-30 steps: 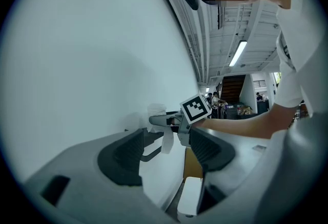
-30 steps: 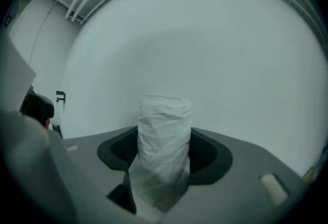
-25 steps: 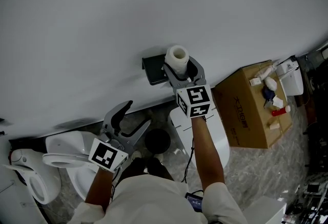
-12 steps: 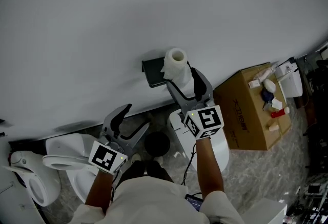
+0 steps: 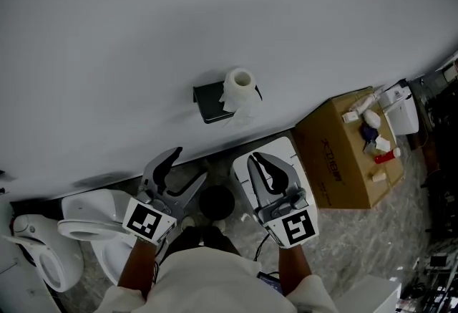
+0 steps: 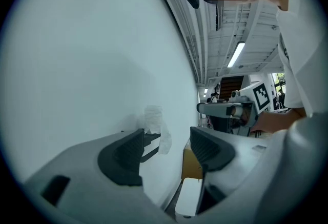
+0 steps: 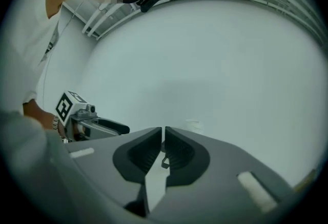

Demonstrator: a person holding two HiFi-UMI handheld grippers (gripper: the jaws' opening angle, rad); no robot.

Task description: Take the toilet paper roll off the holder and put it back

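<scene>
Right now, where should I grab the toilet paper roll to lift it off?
Clamp the toilet paper roll across its round sides at mid-height, coming in from the front. It stands upright on the holder, core opening up, wall behind it. The right gripper is shut; open it first.

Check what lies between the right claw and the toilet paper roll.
Nothing: the head view shows only bare wall between the right claw and the toilet paper roll.

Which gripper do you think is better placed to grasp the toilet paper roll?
Probably the left gripper: its jaws stand apart, framing the toilet paper roll; the right gripper has them together.
</scene>
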